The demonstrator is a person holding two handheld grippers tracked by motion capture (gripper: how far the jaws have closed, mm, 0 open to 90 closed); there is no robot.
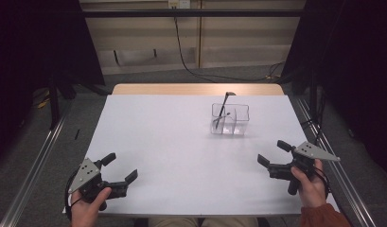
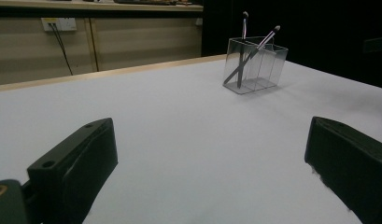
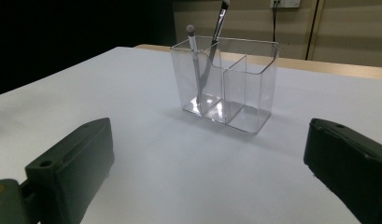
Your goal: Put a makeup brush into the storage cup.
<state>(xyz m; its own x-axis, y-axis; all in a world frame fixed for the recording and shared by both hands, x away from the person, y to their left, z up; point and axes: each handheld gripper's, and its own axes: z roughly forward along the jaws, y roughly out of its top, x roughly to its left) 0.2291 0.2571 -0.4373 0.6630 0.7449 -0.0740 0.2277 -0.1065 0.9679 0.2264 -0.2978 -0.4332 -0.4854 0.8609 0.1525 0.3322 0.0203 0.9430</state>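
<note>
A clear plastic organizer (image 1: 230, 119) (image 2: 255, 64) (image 3: 226, 84) with compartments stands on the white table (image 1: 181, 142), right of centre toward the far side. Two thin brushes (image 1: 223, 108) (image 2: 250, 53) (image 3: 205, 56) lean inside its left compartment. My left gripper (image 1: 119, 169) (image 2: 209, 172) is open near the front left corner, with nothing between its jaws. Near the front right edge my right gripper (image 1: 272, 152) (image 3: 209, 172) is open too, pointing toward the organizer and well short of it.
A pale wooden strip (image 1: 196, 89) runs along the table's far edge. Beyond it are a wall panel with a dangling black cable (image 1: 181, 52) and a wall socket (image 2: 58, 23). Metal rails (image 1: 35, 165) flank the table on the floor.
</note>
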